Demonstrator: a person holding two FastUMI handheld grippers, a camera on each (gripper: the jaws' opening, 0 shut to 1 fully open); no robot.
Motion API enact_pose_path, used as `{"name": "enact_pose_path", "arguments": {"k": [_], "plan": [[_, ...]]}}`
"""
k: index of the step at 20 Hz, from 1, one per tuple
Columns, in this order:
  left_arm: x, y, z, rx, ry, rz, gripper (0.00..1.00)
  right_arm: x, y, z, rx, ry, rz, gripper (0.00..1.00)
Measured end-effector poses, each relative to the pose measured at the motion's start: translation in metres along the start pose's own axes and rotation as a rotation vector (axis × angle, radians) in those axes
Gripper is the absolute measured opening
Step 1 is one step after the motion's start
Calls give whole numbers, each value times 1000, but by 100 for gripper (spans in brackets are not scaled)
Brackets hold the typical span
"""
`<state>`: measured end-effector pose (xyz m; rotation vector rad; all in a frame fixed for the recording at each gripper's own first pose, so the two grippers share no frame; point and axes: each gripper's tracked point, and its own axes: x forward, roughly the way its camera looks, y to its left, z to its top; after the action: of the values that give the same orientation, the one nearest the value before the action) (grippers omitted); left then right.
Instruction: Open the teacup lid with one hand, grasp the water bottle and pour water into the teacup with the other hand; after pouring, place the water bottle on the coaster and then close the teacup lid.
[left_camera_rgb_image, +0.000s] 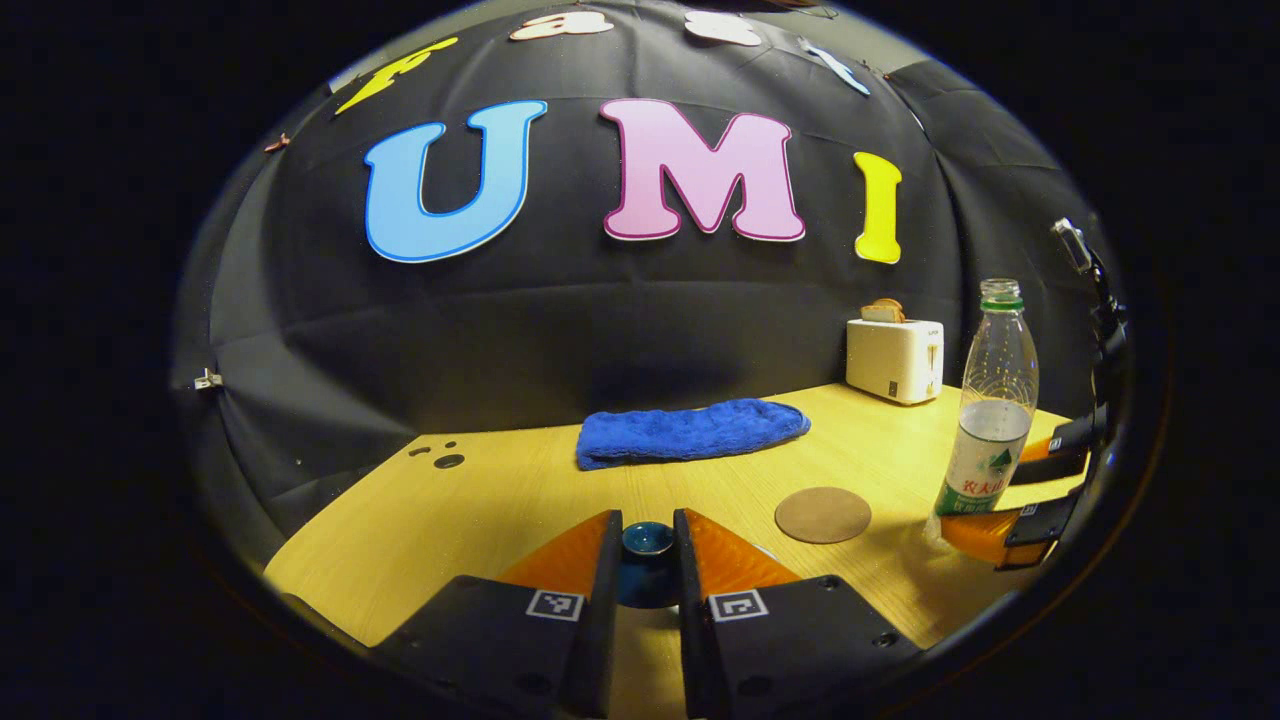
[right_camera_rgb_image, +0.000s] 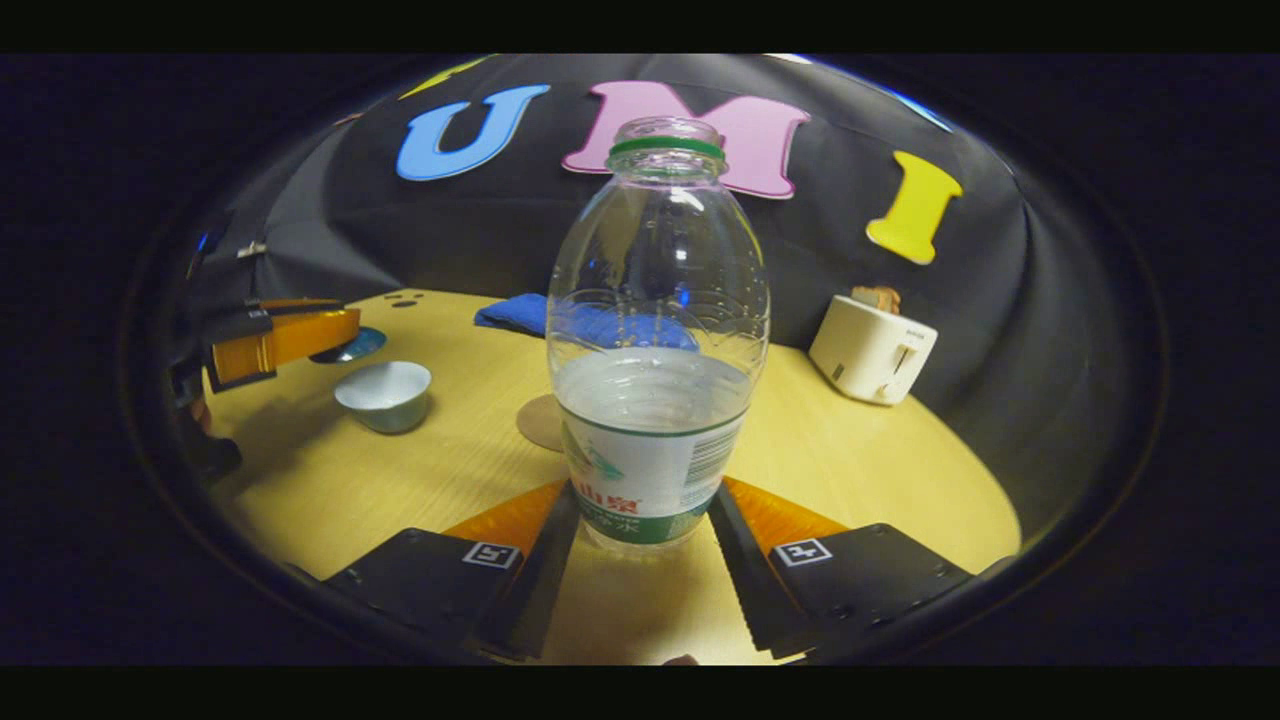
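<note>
My left gripper (left_camera_rgb_image: 647, 528) is shut on the dark blue teacup lid (left_camera_rgb_image: 646, 570), pinching it at its knob. In the right gripper view that lid (right_camera_rgb_image: 352, 345) hangs off the left gripper (right_camera_rgb_image: 285, 337), up and to the left of the open pale teacup (right_camera_rgb_image: 385, 394). My right gripper (right_camera_rgb_image: 645, 500) is shut on the lower label of the upright, uncapped water bottle (right_camera_rgb_image: 655, 400), which is about half full. From the left gripper view the bottle (left_camera_rgb_image: 990, 420) stands at the right with the right gripper (left_camera_rgb_image: 1035, 495) around its base. The round brown coaster (left_camera_rgb_image: 822, 514) lies flat just left of the bottle.
A folded blue towel (left_camera_rgb_image: 690, 430) lies at the back of the wooden table (left_camera_rgb_image: 480, 500). A white toaster (left_camera_rgb_image: 893, 358) with toast in it stands at the back right by the wall. The coaster (right_camera_rgb_image: 540, 420) peeks out behind the bottle.
</note>
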<state>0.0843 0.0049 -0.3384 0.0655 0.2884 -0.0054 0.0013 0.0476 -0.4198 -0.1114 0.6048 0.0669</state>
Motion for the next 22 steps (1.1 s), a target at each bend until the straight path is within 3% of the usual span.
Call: {"name": "enact_pose_path", "arguments": {"k": [2, 3, 4, 5, 6, 9, 12, 13, 22], "plan": [[-5, 12, 0, -9, 3, 19, 31, 7, -15, 6, -234, 37, -41, 77], [-7, 17, 0, -13, 4, 28, 31, 10, -19, 9, -302, 44, -49, 72], [-9, 21, -1, -17, 5, 36, 31, 11, -21, 13, -356, 42, -56, 76], [-12, 26, -3, -20, 8, 44, 31, 15, -21, 19, -401, 38, -57, 72], [-14, 30, -3, -23, 11, 53, 27, 17, -20, 24, -437, 34, -58, 76], [-19, 39, -7, -45, 17, 71, 31, 24, -15, 36, -575, 39, -60, 75], [-24, 44, -9, -59, 17, 84, 27, 30, -15, 44, -709, 39, -95, 75], [-24, 47, -9, -62, 18, 89, 31, 33, -15, 47, -756, 37, -106, 75], [-28, 61, -15, -81, 16, 124, 31, 39, -19, 77, -1093, -18, -204, 74]]}}
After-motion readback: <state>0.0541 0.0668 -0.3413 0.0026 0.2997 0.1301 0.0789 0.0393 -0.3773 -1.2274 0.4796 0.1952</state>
